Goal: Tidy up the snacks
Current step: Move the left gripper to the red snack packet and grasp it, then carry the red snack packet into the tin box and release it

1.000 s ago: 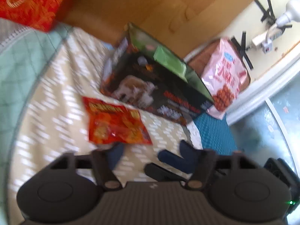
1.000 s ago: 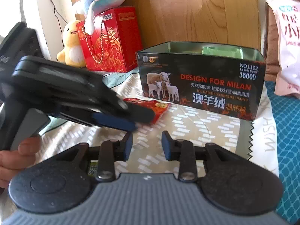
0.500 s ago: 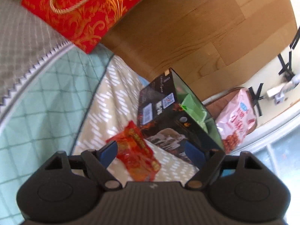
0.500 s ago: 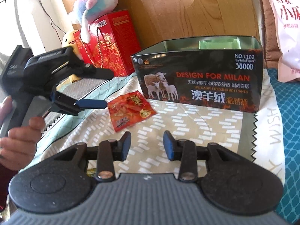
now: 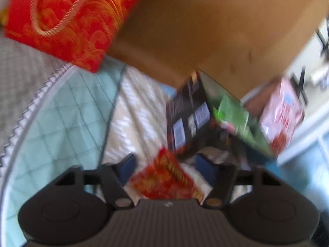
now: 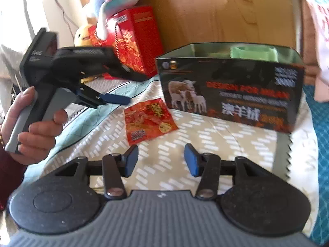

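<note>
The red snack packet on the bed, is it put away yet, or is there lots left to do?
Not yet. A green packet already sits inside the black box. The red snack packet lies flat on the blanket beside the box. The left tool is open around it, not gripping. The right tool is open and empty. Grabbing and boxing remain.

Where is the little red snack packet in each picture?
Left wrist: flat red foil snack packet, bottom centre, between the open left gripper's fingers.
Right wrist: same packet, centre-left, lying on the patterned cloth.
Shared landmark: black open-topped sheep box, just beyond it.
</note>
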### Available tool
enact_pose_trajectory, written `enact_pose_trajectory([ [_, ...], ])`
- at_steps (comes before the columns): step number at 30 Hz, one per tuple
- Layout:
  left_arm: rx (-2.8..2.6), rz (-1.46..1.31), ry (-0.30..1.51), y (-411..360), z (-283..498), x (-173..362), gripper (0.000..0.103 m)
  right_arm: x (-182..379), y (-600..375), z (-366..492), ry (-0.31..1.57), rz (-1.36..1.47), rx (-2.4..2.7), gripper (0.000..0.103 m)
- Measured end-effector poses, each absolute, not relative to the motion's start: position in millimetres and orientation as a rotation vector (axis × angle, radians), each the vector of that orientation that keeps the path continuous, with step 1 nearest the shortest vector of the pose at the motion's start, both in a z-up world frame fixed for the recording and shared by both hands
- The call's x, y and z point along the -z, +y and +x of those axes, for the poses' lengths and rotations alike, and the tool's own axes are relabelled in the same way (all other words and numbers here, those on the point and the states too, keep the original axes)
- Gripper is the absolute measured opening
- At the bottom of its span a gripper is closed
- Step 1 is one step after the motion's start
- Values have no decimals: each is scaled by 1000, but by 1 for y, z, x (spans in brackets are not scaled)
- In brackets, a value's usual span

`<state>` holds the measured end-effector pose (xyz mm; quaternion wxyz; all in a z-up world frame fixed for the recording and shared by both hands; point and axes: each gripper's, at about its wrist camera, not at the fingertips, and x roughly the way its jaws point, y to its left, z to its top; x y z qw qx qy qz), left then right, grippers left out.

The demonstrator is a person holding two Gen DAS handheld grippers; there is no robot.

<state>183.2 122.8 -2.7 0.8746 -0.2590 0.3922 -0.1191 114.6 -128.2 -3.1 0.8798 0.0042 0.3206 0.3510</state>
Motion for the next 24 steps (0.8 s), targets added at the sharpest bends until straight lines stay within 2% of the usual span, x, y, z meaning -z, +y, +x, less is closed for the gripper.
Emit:
enact_pose_trajectory([
  [1, 244, -491, 820, 114, 181, 1, 52, 3, -124, 115, 666, -3, -737, 52],
  [2, 252, -467, 832, 107, 179, 0, 41, 3, -122, 115, 663, -13, -740, 52],
  [3, 275, -478, 845, 104, 177, 1, 37, 3, -120, 115, 659, -24, -737, 52],
  [4, 312, -512, 872, 100, 175, 4, 25, 3, -120, 114, 657, -29, -736, 52],
  [5, 319, -530, 877, 98, 171, 7, 21, 3, -122, 113, 652, -30, -731, 52],
  [9, 319, -576, 869, 93, 154, 10, 22, 4, -135, 115, 660, 34, -716, 52],
  [11, 337, -642, 871, 95, 150, 12, 34, 4, -140, 116, 668, 71, -712, 52],
  [14, 394, -708, 880, 92, 148, 15, 42, 4, -143, 117, 673, 101, -710, 51],
  [15, 396, -702, 877, 92, 147, 15, 42, 4, -142, 116, 667, 95, -693, 42],
  [16, 380, -660, 870, 84, 145, 13, 37, 4, -142, 115, 662, 90, -682, 40],
  [17, 363, -622, 868, 80, 145, 11, 31, 4, -142, 114, 654, 88, -681, 38],
  [18, 351, -598, 869, 75, 145, 10, 30, 3, -143, 112, 640, 87, -682, 37],
  [24, 400, -631, 847, 77, 133, -3, 30, -9, -148, 91, 525, 55, -664, 34],
])
